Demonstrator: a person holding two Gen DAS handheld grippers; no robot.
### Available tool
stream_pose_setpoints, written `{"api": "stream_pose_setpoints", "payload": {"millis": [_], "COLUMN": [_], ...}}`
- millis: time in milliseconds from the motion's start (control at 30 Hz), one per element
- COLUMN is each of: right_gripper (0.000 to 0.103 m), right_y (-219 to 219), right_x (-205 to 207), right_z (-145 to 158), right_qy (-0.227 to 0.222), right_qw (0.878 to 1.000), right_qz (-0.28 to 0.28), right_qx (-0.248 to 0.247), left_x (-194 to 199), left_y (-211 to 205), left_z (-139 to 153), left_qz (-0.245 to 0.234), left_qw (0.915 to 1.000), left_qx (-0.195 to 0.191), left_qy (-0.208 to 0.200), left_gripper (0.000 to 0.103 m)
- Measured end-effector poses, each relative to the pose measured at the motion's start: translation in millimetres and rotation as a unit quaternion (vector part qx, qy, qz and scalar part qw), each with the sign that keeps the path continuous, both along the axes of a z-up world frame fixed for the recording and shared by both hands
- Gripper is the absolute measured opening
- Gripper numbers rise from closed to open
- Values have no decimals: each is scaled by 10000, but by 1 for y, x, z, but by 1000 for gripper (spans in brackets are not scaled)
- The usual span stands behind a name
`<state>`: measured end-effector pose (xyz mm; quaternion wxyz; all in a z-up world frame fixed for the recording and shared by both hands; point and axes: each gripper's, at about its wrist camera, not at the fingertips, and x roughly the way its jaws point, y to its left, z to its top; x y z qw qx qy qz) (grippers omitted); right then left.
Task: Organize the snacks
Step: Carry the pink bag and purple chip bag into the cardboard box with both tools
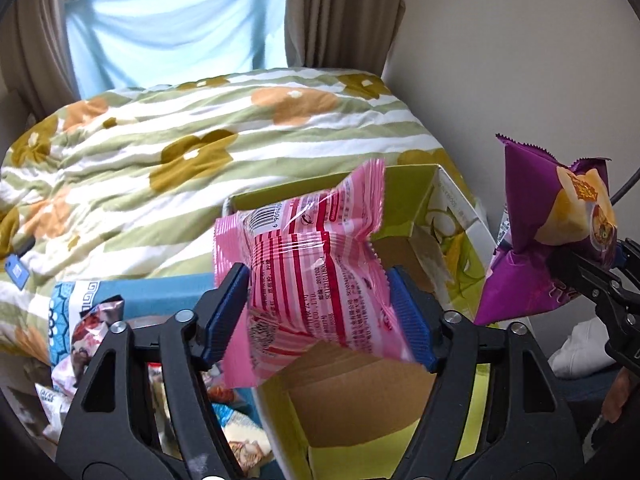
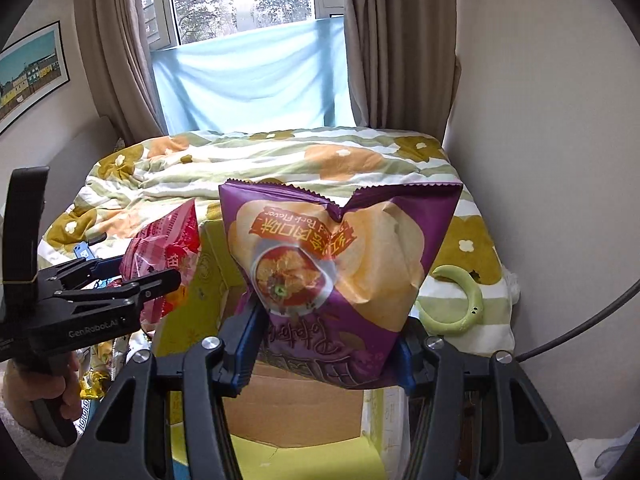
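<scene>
Pink packet point(image 1: 316, 272) fills the middle of the left wrist view, pinched between the blue pads point(image 1: 226, 312) of the left gripper point(image 1: 320, 312), its barcode end pointing up and away. It hangs above the open yellow-green carton point(image 1: 404, 216), whose brown cardboard floor shows beneath it. Left of the carton, a blue box point(image 1: 80, 300) holds a heap of small wrapped snacks point(image 1: 92, 336). Both boxes sit at the near edge of a bed spread with a flowered quilt point(image 1: 200, 128). At the right edge of this view, the right gripper point(image 1: 588, 276) clamps the lower end of a purple chip bag point(image 1: 532, 240), held up beside the carton's right wall.

From the right wrist view, the purple chip bag point(image 2: 344, 276) is upside down, squeezed at its bottom between the right gripper point(image 2: 320, 352) fingers, directly over the carton point(image 2: 200, 304) opening. To the left, the left gripper point(image 2: 132, 280) grips the pink packet point(image 2: 168, 252), close to the chip bag but not touching it. A pale green ring point(image 2: 456, 304) lies on the quilt point(image 2: 280, 152) near the bed's right edge.
</scene>
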<state>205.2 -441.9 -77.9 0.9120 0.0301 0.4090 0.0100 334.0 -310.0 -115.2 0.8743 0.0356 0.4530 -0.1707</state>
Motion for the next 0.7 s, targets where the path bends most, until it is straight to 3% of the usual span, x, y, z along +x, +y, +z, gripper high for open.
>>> {"api": "stream_pose_setpoints", "payload": {"millis": [33,100,367,700], "right_gripper": [51,51,51,51], "right_y": [-6,-14,-30,-5], "right_x": [3,8,26,65], "right_z": [-3,-9,-27,-48], "right_qy": [18,73,351,561], "right_qw": [10000,9999,9990,9975], "right_qz": [-17,-65,-126,298], "right_qx": [37,97,259,315], "left_x": [5,12,-2,-34], "left_y": [-6,-12,18,58], "left_z": [-3,-7,-14,-1], "left_qz": [26,75,297,599], "left_qw": [10000,9998,9994,9979], "left_qx": [88,176,47,214], "left_qy": [-17,-41,187,77], "left_gripper": [95,102,102,102]}}
